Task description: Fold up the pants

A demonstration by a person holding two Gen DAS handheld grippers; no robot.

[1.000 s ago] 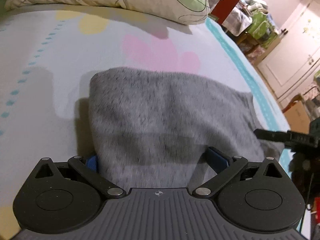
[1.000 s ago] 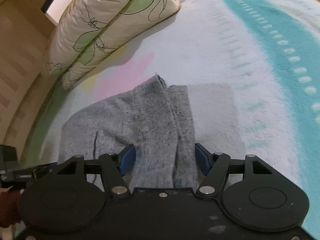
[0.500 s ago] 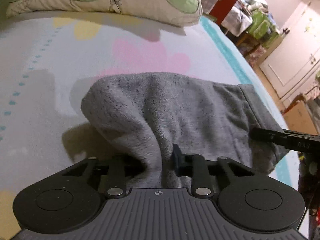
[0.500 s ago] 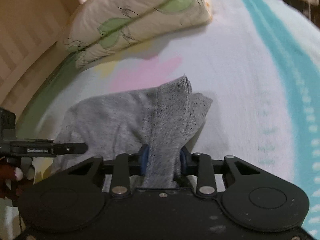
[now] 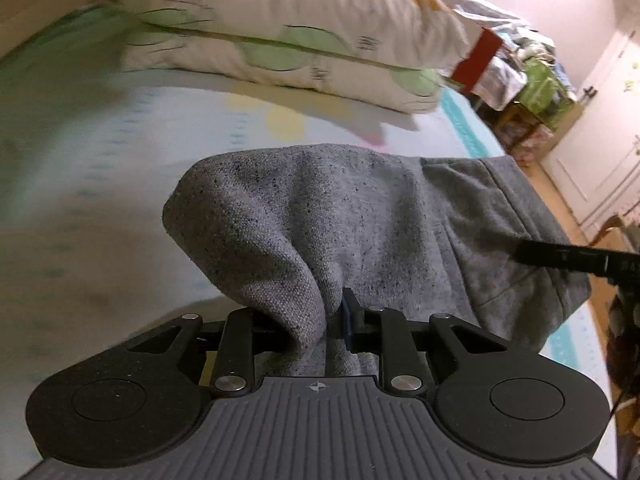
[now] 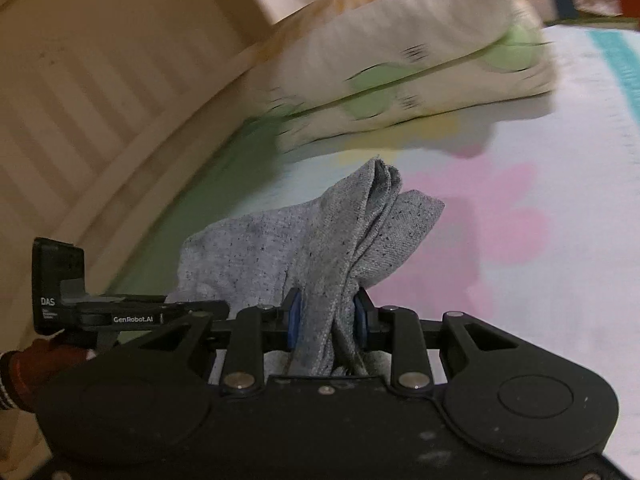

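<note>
1. My left gripper (image 5: pixel 332 320) has its fingers clamped on a bunched fold of the grey pants (image 5: pixel 360 220); only one blue pad shows, the other is buried under the cloth.
2. My right gripper (image 6: pixel 326 320) is closing, its two blue pads already pressing on a gathered strip of the same pants (image 6: pixel 320 248) that stands between them.
3. From the left wrist view the cloth rises from the fingers in a soft hump, lifted off the bed (image 5: pixel 80 220), with its far edge draped toward the pillow end.
4. From the right wrist view the pinched strip ends in a folded corner that points up and away, and the rest of the pants sags toward the left gripper (image 6: pixel 132 312), which shows at the left edge of that view.
5. The right gripper's finger (image 5: pixel 568 258) shows at the right edge of the left wrist view, touching the pants' hemmed edge.
6. A sleeve (image 6: pixel 36 364) in dark red shows below the left gripper.
7. Two stacked pillows (image 5: pixel 304 40) lie at the head of the bed, well apart from the pants.
8. A pink patch on the bed cover (image 6: pixel 500 232) lies just beside the raised cloth.
</note>
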